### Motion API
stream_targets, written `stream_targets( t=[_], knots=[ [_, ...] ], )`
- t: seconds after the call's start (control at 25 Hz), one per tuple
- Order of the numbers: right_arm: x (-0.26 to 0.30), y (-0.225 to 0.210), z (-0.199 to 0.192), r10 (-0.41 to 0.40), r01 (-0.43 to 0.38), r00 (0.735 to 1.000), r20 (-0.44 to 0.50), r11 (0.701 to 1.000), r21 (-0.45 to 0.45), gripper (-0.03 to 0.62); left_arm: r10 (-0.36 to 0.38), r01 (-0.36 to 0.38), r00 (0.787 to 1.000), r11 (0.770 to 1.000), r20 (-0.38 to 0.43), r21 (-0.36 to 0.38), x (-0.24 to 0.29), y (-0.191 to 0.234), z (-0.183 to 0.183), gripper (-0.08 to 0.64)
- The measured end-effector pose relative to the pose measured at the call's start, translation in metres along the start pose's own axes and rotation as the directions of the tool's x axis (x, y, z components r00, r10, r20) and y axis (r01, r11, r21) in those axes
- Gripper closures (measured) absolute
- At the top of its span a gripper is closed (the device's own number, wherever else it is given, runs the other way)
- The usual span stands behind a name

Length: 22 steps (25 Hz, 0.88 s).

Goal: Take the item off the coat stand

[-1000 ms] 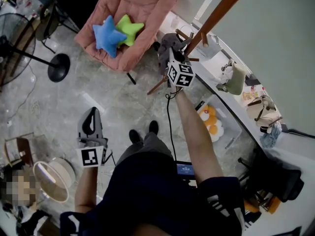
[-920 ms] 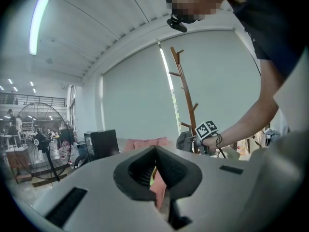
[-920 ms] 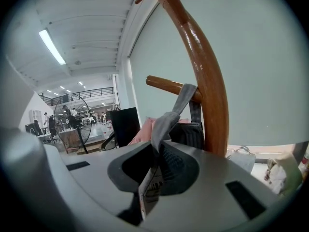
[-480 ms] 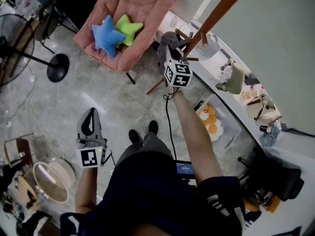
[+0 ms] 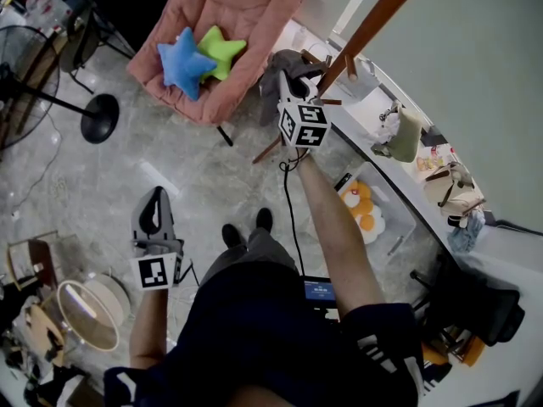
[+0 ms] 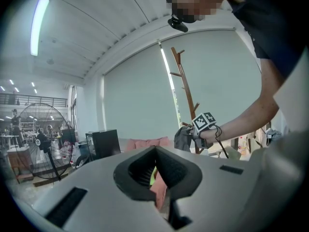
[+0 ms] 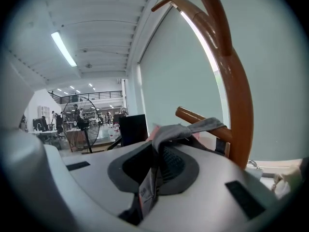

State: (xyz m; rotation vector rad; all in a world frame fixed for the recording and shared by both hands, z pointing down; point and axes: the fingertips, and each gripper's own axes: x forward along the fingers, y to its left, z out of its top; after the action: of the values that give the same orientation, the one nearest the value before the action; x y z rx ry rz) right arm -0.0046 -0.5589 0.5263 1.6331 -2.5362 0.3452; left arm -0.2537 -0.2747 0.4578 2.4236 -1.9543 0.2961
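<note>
**Grey garment gripped at the coat stand, not yet lifted off**

The coat stand (image 5: 374, 19) is seen as a brown wooden pole with short pegs. The grey garment (image 5: 273, 73) is hung on the lower part of the stand. In the right gripper view it is draped over a peg (image 7: 190, 116) just beside the pole. The right gripper (image 7: 155, 164) is held up against that peg. Its jaws are clenched on a fold of the garment, and a label is seen dangling below them. The left gripper (image 5: 155, 216) is kept low, well apart from the coat stand, with its jaws drawn together on nothing.

The grasp is judged to be made and the removal not yet done. For the next move, the cloth probably needs to be lifted up and outward along the peg, away from the pole. That way it is slid off the tip rather than dragged against the stand.
</note>
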Motion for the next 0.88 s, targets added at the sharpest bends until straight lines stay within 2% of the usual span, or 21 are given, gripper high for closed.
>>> stream_targets(
  t=[0.2, 0.88],
  knots=[
    [0.001, 0.017, 0.013, 0.032, -0.031, 0.999, 0.016, 0.999, -0.043, 0.554, 0.003, -0.003, 1.000, 1.000, 0.002, -0.005, 0.000, 0.000, 0.001, 0.535],
    [0.010, 0.075, 0.052, 0.162, -0.158, 0.986, 0.046, 0.984, -0.085, 0.554, 0.036, -0.036, 0.999, 0.999, 0.006, -0.005, -0.014, 0.009, 0.001, 0.535]
  ],
)
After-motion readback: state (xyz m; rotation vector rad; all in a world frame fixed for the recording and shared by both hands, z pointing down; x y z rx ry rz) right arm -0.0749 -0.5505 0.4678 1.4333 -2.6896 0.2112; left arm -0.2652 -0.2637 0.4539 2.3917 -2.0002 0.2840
